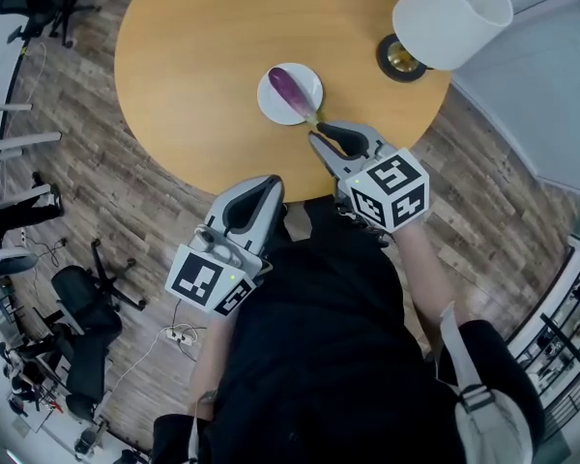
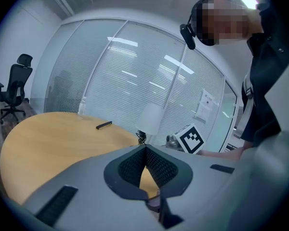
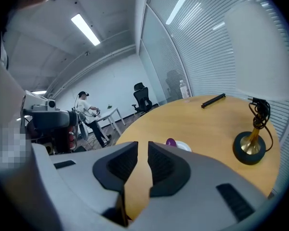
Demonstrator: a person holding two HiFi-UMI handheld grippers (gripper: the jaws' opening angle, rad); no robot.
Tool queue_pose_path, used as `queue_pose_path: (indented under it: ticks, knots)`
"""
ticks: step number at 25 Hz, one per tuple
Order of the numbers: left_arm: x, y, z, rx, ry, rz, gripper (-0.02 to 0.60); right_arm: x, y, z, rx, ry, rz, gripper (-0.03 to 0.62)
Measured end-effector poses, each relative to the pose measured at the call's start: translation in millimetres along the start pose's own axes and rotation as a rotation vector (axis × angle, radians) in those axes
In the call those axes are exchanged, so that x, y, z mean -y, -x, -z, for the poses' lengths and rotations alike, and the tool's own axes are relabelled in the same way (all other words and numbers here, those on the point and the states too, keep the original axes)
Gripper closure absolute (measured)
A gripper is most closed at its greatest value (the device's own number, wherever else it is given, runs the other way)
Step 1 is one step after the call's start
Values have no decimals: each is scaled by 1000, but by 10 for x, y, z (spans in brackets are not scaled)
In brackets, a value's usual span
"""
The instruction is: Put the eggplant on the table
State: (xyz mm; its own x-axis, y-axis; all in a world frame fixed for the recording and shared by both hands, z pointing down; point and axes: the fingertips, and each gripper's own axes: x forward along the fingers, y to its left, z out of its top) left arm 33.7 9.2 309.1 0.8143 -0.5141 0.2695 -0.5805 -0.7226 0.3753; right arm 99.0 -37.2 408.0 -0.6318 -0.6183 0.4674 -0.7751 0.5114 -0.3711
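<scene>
Eggplant (image 1: 290, 91) lies on plate (image 1: 310, 78) just beyond right claw (image 1: 315, 132), narrowly parted, empty.

Round wood table (image 1: 203, 56) had a white plate (image 1: 309, 80) just left of the lamp (image 1: 452, 15), w/ a black bar (image 3: 213, 100) further past the lamp.

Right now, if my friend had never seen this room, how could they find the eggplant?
Look at the big round wooden table, then at the small white plate near the edge closest to the person, left of the lamp with the white shade in the head view. The eggplant lies on that plate: a shiny purple oval, the only purple thing on the table.
</scene>
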Motion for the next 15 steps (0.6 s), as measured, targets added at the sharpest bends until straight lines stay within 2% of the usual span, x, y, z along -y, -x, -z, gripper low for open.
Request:
queue_pose_path:
  ticks: [5,15]
  knots:
    - [-17,5,39,-16,4,-13,570,-109,30,151,17,-37,-42,548]
    - [-102,33,310,-125,31,-44,571,-224,-33,577,-6,-136,-109,576]
